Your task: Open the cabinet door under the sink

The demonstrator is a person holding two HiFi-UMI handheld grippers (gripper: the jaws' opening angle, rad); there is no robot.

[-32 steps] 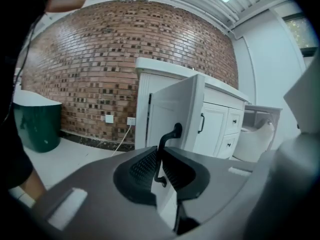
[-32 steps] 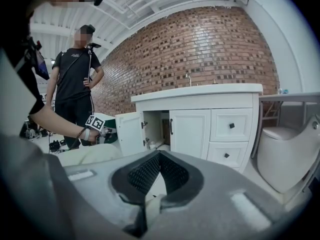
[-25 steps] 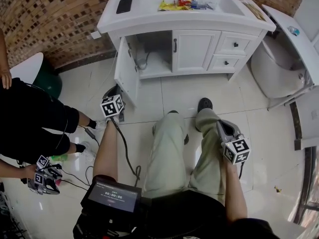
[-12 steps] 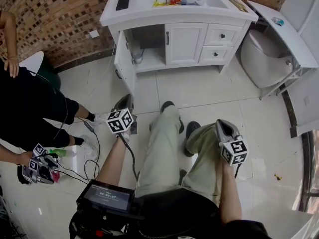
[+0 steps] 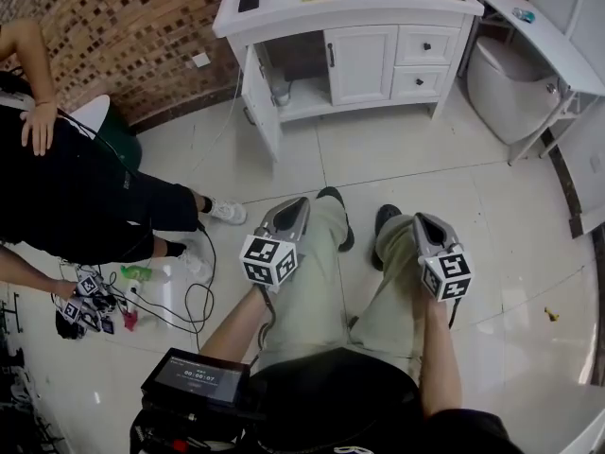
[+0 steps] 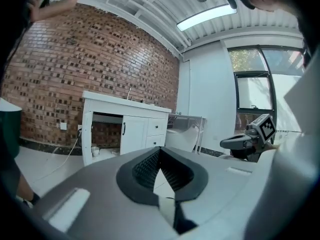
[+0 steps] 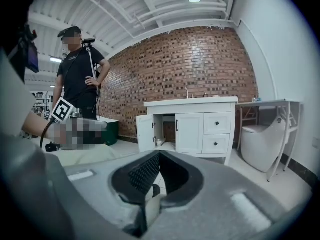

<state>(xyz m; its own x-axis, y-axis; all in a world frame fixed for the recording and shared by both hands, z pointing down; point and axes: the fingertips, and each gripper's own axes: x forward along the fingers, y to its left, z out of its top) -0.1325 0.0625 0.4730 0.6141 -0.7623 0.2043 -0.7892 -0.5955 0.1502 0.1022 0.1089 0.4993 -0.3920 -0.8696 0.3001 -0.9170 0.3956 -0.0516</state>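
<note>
Nearest, the left gripper (image 5: 290, 208) and right gripper (image 5: 423, 221) are held level over the person's thighs, each with its jaws pressed together and nothing between them. A second ago the left gripper was just short of the cabinet with its jaws slightly apart. Since then both grippers have drawn back and the left has closed, so the cabinet now lies well ahead of both. Off to the left gripper's left stands a second person (image 5: 85, 197) beside loose cables (image 5: 194, 296) on the tiled floor. Far ahead, the white vanity (image 5: 364, 60) shows its left cabinet door (image 5: 260, 102) swung wide open, as it already was a second ago, and the space under the sink (image 5: 293, 69) exposed. By my reading the opening is done and the person is backing away. The neighbouring door (image 5: 361, 60) stays shut. Inside the open space only a pipe and something pale show, too small to name. The top edge cuts off the counter's back, and the items on it are unclear
</note>
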